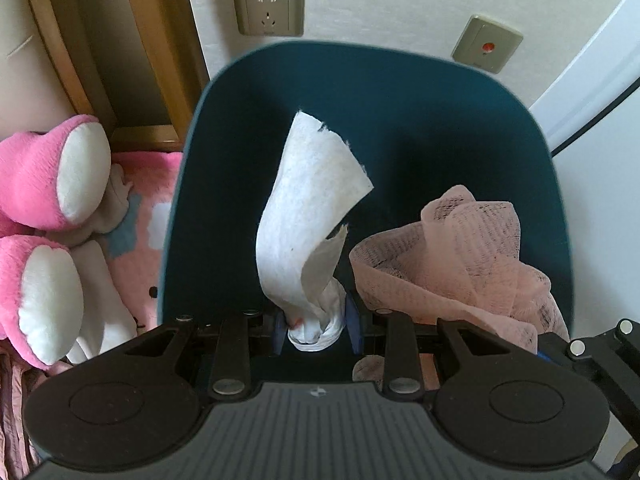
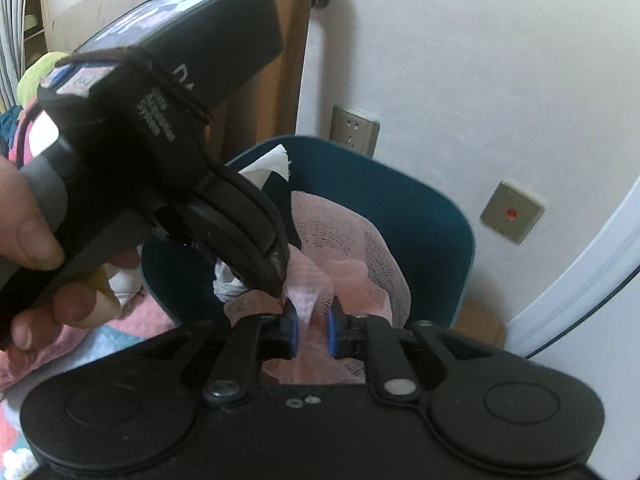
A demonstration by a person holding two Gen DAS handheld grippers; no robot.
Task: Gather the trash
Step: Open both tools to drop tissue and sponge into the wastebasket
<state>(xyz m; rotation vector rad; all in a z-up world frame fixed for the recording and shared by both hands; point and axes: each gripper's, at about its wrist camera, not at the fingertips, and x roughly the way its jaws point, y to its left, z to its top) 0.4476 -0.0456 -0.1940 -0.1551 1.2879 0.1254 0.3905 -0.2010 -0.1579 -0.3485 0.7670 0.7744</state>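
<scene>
Both hand-held grippers [image 1: 318, 326] [image 2: 312, 326] angled down (gripping).

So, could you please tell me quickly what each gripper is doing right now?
Left gripper: closed on the white tissue.
Right gripper: closed on the pink netting.

This is a lived-in room of a home, most likely a bedroom. 2 fluffy pink slippers with white soles [image 1: 52, 184] lie on a pink plush rug with white and blue patches [image 1: 148, 208] on the floor. A dark teal plastic waste bin [image 1: 400, 120] stands against a white papered wall [image 1: 400, 4] that carries a beige wall socket [image 1: 268, 9] and a beige plate with a red dot [image 1: 487, 45]. Light wooden furniture [image 1: 132, 40] stands just beside the bin.
</scene>
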